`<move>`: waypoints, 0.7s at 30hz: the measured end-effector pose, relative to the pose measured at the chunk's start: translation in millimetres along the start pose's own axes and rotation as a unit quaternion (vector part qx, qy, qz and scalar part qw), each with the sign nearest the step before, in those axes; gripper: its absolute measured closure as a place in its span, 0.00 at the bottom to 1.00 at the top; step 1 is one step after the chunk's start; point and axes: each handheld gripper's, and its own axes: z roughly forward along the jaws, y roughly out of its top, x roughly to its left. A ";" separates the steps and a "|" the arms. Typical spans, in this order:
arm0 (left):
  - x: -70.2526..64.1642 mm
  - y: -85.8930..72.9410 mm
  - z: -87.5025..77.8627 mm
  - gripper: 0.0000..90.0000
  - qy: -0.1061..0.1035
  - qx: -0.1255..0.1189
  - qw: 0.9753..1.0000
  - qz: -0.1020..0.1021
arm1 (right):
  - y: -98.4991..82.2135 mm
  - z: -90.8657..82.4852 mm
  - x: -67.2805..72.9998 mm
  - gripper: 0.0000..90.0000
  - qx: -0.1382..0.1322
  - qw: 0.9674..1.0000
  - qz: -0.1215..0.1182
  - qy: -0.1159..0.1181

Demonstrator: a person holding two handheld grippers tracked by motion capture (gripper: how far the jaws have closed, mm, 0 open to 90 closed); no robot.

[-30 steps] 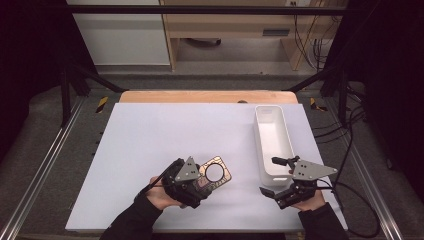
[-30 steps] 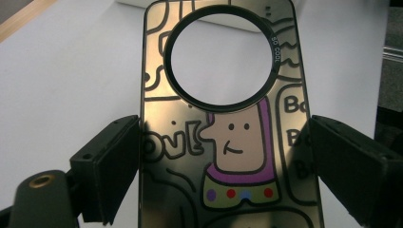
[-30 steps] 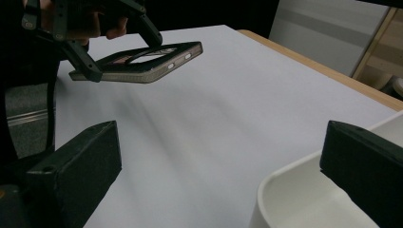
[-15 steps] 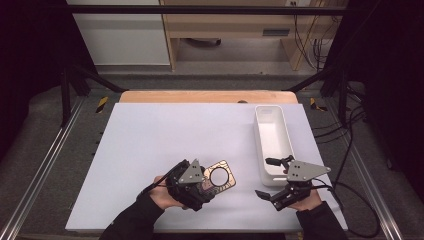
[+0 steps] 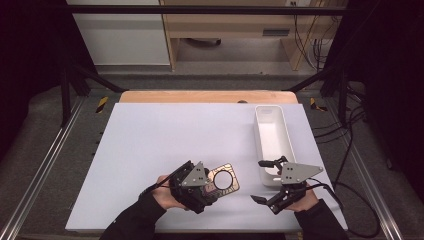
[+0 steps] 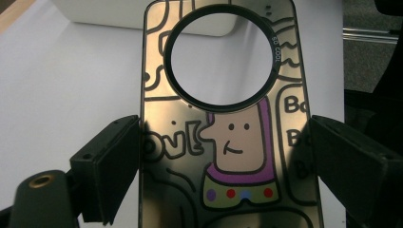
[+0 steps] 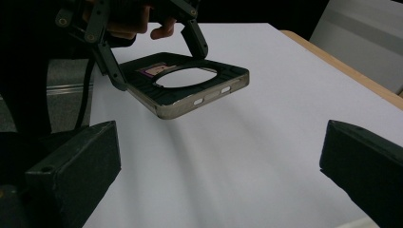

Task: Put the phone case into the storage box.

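The phone case (image 6: 228,142) reads "SO COOL" on its ring

In the left gripper view, the bottom edge of the picture cuts off the lower end of the glossy gold phone case with a cartoon print (image 6: 228,142). In the high view, the left tool (image 5: 206,189) covers that case's near end, and the grey plate of the right tool (image 5: 270,180) hides the near end of the long white plastic tray (image 5: 272,122).

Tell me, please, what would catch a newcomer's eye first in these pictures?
Most striking is the phone case with its cartoon figure and large round hole, clamped by its edges in the left gripper and held off the white table near its front edge. To the right, the right gripper hovers with its jaws wide open and nothing between them. Just behind it a long white tray stands along the table's right side.
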 end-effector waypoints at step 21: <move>-10.6 9.2 4.5 0.13 -0.017 -0.003 0.999 0.039 | 1.3 7.7 5.5 0.00 0.011 0.999 -0.022 0.032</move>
